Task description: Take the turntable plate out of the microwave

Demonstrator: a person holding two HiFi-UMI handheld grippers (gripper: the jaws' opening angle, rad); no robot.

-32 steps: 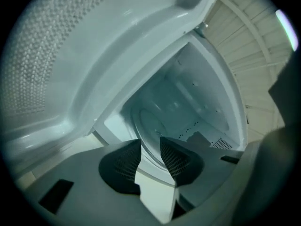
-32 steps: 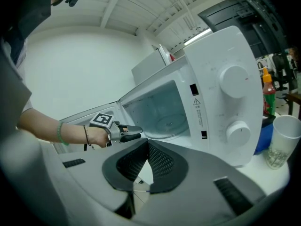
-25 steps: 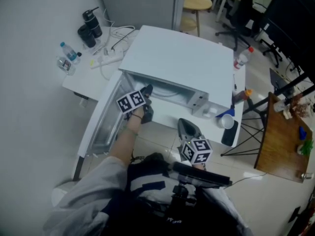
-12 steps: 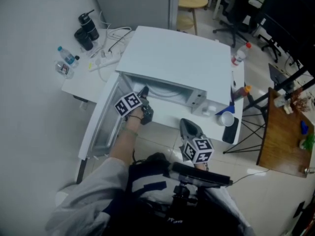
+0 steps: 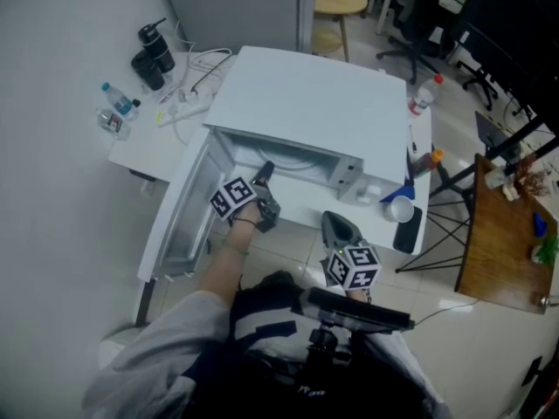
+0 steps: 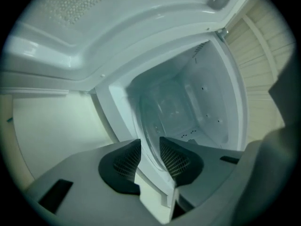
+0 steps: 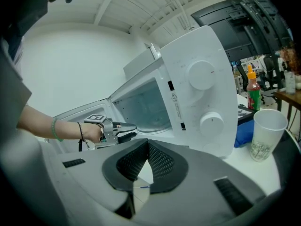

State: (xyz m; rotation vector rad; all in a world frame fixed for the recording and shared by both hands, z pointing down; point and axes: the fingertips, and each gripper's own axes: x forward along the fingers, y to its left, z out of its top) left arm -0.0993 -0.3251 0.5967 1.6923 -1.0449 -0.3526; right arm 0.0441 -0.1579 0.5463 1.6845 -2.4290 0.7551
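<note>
The white microwave [image 5: 314, 103] stands with its door [image 5: 179, 221] swung open to the left. Inside lies the clear glass turntable plate [image 6: 171, 109]. My left gripper [image 5: 265, 183] reaches into the cavity mouth, rolled on its side. Its jaws are opening; the plate's rim and the cavity's front lip show in the gap of the left gripper [image 6: 150, 142], and the pads do not press on them. My right gripper [image 5: 330, 220] hangs in front of the microwave, apart from it. In its own view the right gripper [image 7: 147, 146] is shut with nothing between the pads.
A paper cup [image 7: 268, 131], a sauce bottle [image 7: 253, 86] and a black phone [image 5: 407, 232] sit right of the microwave. Bottles [image 5: 116, 103], black flasks [image 5: 150, 55] and a power strip [image 5: 188, 103] lie at the back left. A wooden table [image 5: 502, 243] stands at the right.
The left gripper has shifted right along the cavity mouth and rolled about its own axis. The right gripper has stayed where it was.
</note>
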